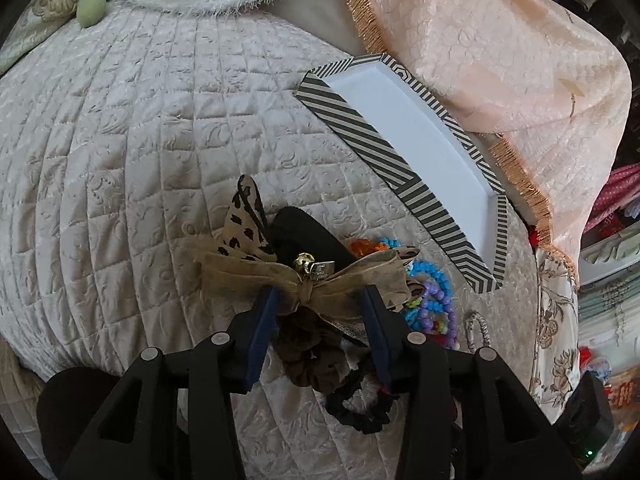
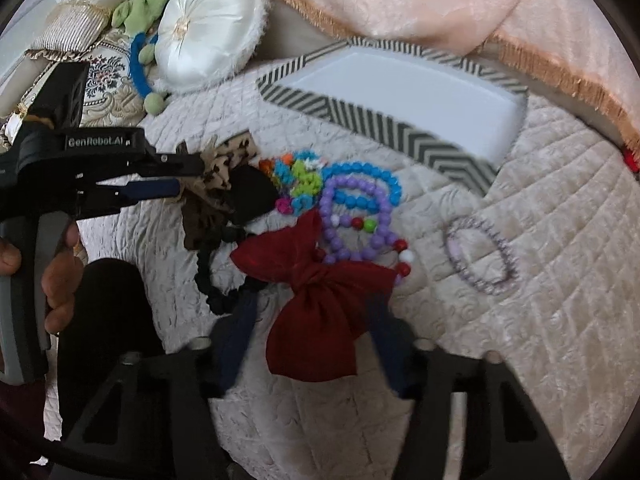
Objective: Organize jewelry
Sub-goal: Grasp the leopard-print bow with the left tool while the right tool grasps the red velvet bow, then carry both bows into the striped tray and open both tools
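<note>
On the quilted bedspread lies a heap of accessories. My left gripper [image 1: 322, 296] is open, its blue fingers on either side of the knot of a tan gauze bow [image 1: 304, 280] with a gold bell. It also shows in the right wrist view as the left gripper [image 2: 188, 178], at the leopard-print bow [image 2: 232, 156]. My right gripper [image 2: 314, 308] is open around a dark red bow [image 2: 320, 292], its blurred pads clear of the cloth. Blue and purple bead bracelets [image 2: 360, 208] lie beyond the red bow. A thin pale bracelet [image 2: 480, 256] lies apart at the right. The striped box [image 2: 384, 128] has a bare white inside.
A brown scrunchie [image 1: 308, 352] and a black scrunchie [image 1: 360, 408] lie under the left gripper. A round white satin cushion [image 2: 204, 36] and a green plush toy [image 2: 144, 8] sit behind. A peach fringed blanket [image 2: 440, 4] borders the box. A hand [image 2: 60, 276] grips the left handle.
</note>
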The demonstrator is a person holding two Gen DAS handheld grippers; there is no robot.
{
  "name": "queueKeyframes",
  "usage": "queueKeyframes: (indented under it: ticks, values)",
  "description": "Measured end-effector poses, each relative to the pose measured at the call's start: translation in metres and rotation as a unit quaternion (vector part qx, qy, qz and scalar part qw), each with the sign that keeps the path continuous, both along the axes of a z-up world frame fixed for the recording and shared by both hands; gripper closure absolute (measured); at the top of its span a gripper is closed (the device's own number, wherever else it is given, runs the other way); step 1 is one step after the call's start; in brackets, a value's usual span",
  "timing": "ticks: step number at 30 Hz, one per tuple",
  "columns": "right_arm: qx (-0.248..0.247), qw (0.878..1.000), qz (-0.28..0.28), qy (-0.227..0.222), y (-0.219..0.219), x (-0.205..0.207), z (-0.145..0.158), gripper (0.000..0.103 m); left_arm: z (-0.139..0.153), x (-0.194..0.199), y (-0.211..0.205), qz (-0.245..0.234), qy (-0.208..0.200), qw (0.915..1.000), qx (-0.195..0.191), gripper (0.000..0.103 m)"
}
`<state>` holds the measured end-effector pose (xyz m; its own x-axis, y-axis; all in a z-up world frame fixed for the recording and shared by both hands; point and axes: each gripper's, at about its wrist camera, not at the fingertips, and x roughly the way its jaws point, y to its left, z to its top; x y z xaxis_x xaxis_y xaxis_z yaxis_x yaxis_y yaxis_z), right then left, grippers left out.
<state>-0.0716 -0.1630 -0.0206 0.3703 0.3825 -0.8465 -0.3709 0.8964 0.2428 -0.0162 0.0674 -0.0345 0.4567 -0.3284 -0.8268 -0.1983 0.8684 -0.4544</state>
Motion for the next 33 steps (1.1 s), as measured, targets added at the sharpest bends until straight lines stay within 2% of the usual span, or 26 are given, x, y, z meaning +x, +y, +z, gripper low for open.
queueKeyframes:
  ticks: [2,3,4,5,9,13,23,33]
  values:
    - [0.0,1.0,0.0,0.007,0.0,0.001,-0.008,0.066,-0.001,-0.001,-0.002,-0.005,-0.006,1.0,0.005,0.083]
    - [-0.001,1.0,0.0,0.005,0.0,0.0,-0.01,0.076,-0.001,-0.001,-0.002,-0.006,-0.01,0.9999,0.006,0.088]
    - [-0.003,1.0,0.001,0.0,-0.001,-0.001,-0.012,0.081,-0.001,-0.002,-0.001,-0.005,-0.014,0.9999,0.007,0.099]
    - [-0.003,1.0,0.0,-0.003,-0.002,-0.002,-0.012,0.088,-0.002,-0.002,0.001,-0.003,-0.016,0.9999,0.003,0.103]
    - [0.016,1.0,-0.006,-0.013,-0.009,-0.006,-0.004,0.096,0.003,-0.006,0.009,0.001,-0.027,0.9994,-0.019,0.103]
    - [0.035,0.999,-0.015,-0.03,-0.016,-0.01,0.014,0.096,0.022,-0.014,0.015,0.002,-0.05,0.9986,-0.019,0.103]
    - [0.047,0.996,-0.029,-0.064,-0.024,-0.013,0.044,0.096,0.067,-0.023,0.02,0.0,-0.099,0.9949,-0.015,0.103]
    - [0.037,0.994,-0.06,-0.089,-0.038,0.019,0.064,0.096,0.102,0.01,-0.001,-0.028,-0.136,0.9902,0.009,0.103]
